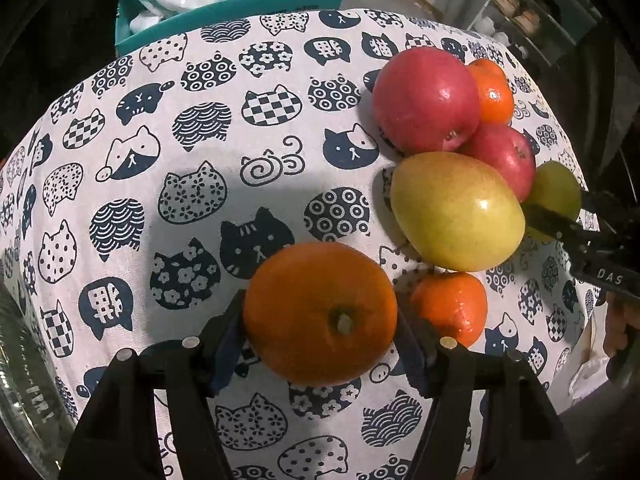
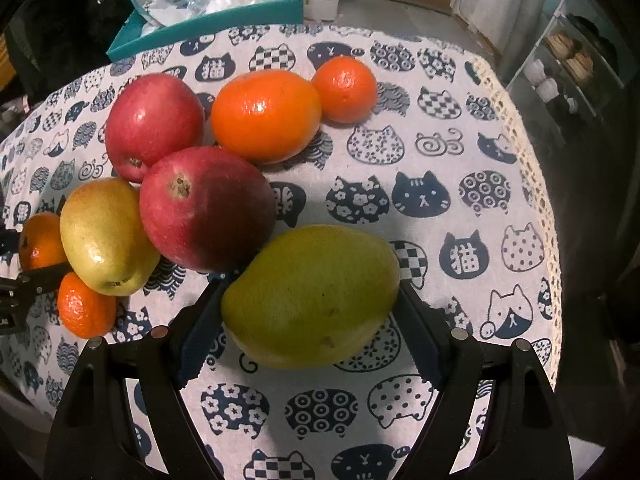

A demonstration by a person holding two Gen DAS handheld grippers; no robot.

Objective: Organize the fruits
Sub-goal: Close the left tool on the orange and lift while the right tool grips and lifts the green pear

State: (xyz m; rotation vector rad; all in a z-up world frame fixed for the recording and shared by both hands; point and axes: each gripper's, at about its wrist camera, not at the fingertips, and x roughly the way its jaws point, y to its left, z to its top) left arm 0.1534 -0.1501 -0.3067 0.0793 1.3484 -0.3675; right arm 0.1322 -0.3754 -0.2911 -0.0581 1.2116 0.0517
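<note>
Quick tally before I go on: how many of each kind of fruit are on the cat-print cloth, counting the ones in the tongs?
Red apples: 2
Pears: 2
Oranges: 2
Mandarins: 2
Total: 8

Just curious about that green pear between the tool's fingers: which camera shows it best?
The right wrist view: the green pear fills the foreground between the right tool's fingers. The left wrist view shows only a sliver, behind the yellow pear.
</note>
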